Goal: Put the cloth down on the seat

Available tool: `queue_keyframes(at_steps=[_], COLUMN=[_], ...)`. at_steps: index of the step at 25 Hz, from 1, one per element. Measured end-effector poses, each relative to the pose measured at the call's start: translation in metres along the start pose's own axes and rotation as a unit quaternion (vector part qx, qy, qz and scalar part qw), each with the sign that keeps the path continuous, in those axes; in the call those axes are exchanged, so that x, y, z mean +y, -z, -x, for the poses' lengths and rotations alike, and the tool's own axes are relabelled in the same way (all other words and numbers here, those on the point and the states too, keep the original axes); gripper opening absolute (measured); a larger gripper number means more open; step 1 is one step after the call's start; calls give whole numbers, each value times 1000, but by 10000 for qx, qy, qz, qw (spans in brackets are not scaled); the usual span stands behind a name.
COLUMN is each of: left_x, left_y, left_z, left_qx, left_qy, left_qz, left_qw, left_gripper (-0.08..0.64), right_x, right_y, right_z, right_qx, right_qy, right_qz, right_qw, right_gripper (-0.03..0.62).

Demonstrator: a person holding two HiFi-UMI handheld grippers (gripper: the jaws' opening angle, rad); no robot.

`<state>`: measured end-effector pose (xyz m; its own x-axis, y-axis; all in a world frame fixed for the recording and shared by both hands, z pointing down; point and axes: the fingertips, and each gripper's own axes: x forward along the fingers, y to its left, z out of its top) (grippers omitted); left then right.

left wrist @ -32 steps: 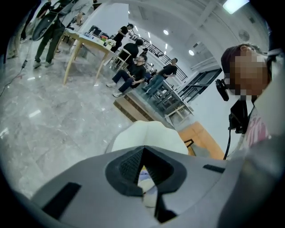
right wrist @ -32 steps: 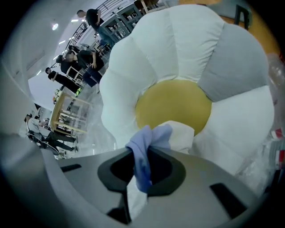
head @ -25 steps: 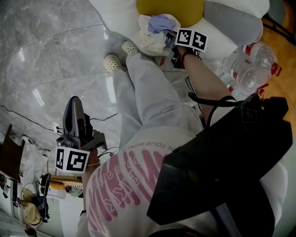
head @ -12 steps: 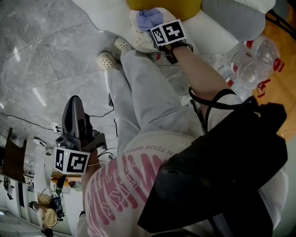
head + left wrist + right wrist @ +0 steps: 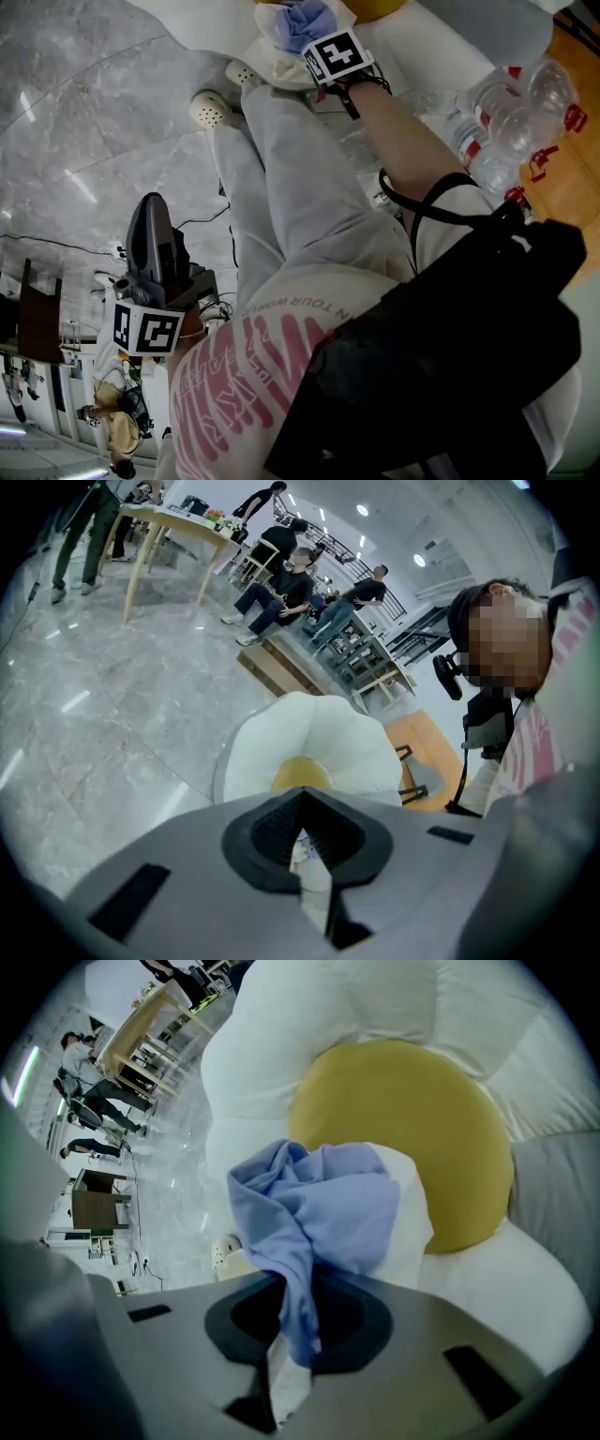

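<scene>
- Cloth [image 5: 319,1213] of soft, crumpled periwinkle-blue fabric was pinched in the right gripper [image 5: 295,1330]. The jaws were clenched on a narrow twisted fold, and the rest billowed out ahead of them.
- Cream-white fabric [image 5: 410,1206] was bunched with it, behind the blue folds and trailing below the jaws.
- Beyond the bundle lay the seat [image 5: 281,1044], a puffy white flower-shaped cushion with a round mustard-yellow centre [image 5: 422,1129]. The cloth hung over the near edge of that centre, and whether it touched yet could not be told.
- It looked light and limp: it would likely sag, drape wherever it was let go, and could snag on the pads. A bunched fold seemed the best place to hold it.
- The left gripper [image 5: 305,841] pointed toward the seat from well back, its jaws closed together on nothing.
- Against the earlier head views, the right gripper and cloth had moved further up toward the yellow centre. The marker cube [image 5: 337,56] had rolled to face the camera, and the left gripper had kept its place beside the leg.
</scene>
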<state>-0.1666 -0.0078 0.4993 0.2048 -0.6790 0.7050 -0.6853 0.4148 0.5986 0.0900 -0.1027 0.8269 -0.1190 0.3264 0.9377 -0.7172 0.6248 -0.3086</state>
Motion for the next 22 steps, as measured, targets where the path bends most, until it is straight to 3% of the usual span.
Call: queue_keyframes(at_steps=[4,8,11,18,22], left_x=[3,-1,-4,-11,-15], left_y=[0,-7,-7,-11,-9], left_z=[2,-6,-5,0,6], left_qx=[10,38,60,-90,-294], left_qy=[-53,23,60,17,8], left_qz=[21,-2,-42,-66,-22], left_qw=[10000,10000,10000,9999,9996], left_gripper=[9,9,9,9,9], right_x=[4,11,10,-6,-18], right_y=[1,3,3,-7,-13], right_z=[-3,-8,-7,-2,8], right_qx=[25,235,236,12,-104], right_qy=[20,-140,-83,555,843], right_qz=[304,523,501,419,379], right_qw=[9995,9983,9984,9976,9957], right_gripper=[75,181,192,302,428])
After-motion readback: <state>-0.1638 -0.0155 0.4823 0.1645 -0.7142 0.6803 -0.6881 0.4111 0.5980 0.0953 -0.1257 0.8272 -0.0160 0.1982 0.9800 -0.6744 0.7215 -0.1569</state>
